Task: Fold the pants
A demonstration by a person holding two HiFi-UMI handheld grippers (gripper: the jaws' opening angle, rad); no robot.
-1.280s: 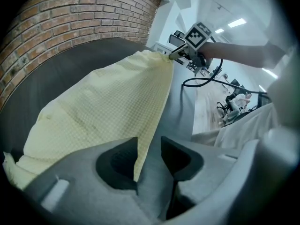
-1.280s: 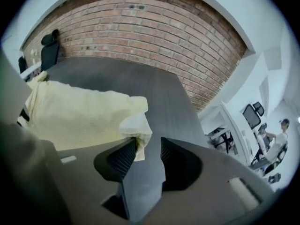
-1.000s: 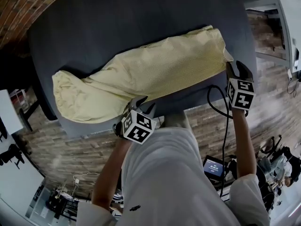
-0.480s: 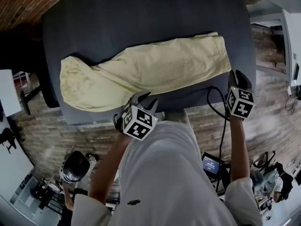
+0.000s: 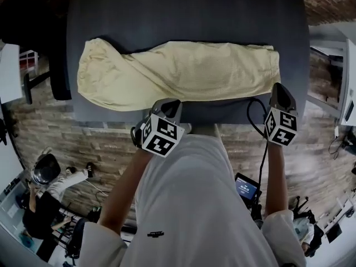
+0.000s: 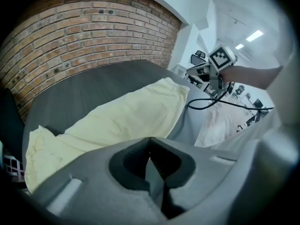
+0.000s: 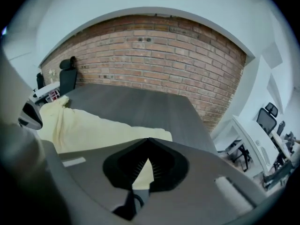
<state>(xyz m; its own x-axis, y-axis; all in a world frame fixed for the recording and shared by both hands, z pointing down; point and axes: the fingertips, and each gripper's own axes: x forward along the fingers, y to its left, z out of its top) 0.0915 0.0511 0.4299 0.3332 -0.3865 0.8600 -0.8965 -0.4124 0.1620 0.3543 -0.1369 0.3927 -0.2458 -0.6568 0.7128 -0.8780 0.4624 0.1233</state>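
Note:
The pale yellow pants (image 5: pixel 178 71) lie stretched left to right across the dark grey table (image 5: pixel 183 15), doubled lengthwise. My left gripper (image 5: pixel 169 103) hangs over the table's front edge, just short of the pants' near hem. Its jaws have just closed and hold nothing; in the left gripper view the tips (image 6: pixel 150 138) meet in front of the pants (image 6: pixel 126 116). My right gripper (image 5: pixel 280 89) sits off the pants' right end. It too has just closed, empty, with the tips (image 7: pixel 148 139) together above the cloth (image 7: pixel 79 125).
A black cable (image 5: pixel 253 121) loops from the right gripper over the table's front edge. A black office chair (image 7: pixel 68 74) stands at the table's far left end before a brick wall (image 7: pixel 150 46). A person (image 5: pixel 39 204) crouches on the floor at lower left.
Both grippers have drawn back from the pants' near edge and risen, and their jaws have gone from open to shut. The pants now lie straighter across the table.

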